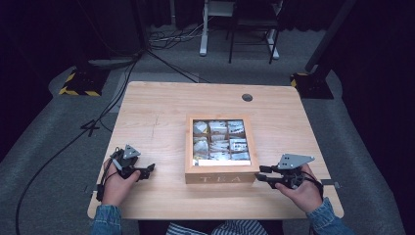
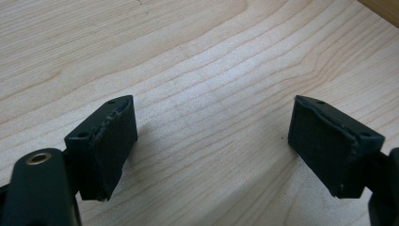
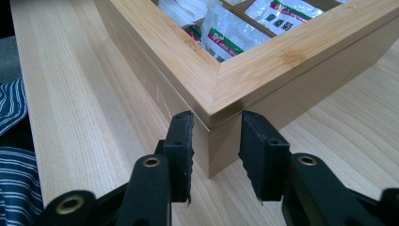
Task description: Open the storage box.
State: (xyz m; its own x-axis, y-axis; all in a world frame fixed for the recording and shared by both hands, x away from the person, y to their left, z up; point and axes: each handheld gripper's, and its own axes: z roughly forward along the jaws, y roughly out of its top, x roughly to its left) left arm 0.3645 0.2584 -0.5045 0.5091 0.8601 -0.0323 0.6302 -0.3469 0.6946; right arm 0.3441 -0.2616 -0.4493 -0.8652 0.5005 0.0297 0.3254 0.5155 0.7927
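Near edge of the wooden table (image 1: 156,105): a person's two forearms in denim sleeves come in from below, striped cloth (image 3: 11,155) at the lap between them.

Left hand (image 1: 116,182) rests on the tabletop at the near left, holding the left gripper (image 1: 147,170). It points right, toward the box, but sits well apart from it. Left gripper view: jaws stand wide apart with bare wood grain between them, nothing held. Black pads (image 2: 110,146) look worn at the edges.

Right hand (image 1: 302,191) lies at the near right, holding the right gripper (image 1: 261,173), grey three-cornered plate on top. It points left at the box's near right corner. Right gripper view: the two jaws stand one on each side of that corner, partly spread, tips level with the seam under the lid. Whether the pads touch the wood, cannot tell; they are not clamped together.

Middle of the table, slightly right of centre: wooden tea box (image 1: 221,177), square, with "TEA" on its near face. The window in the lid shows compartments in a grid, each holding pale sachets (image 3: 223,35) with red and green printing.

Farther: a round hole (image 1: 247,97) in the tabletop near the far edge. Beyond the table, grey carpet, black cables (image 1: 105,110), yellow-and-black striped stand bases and white furniture legs.
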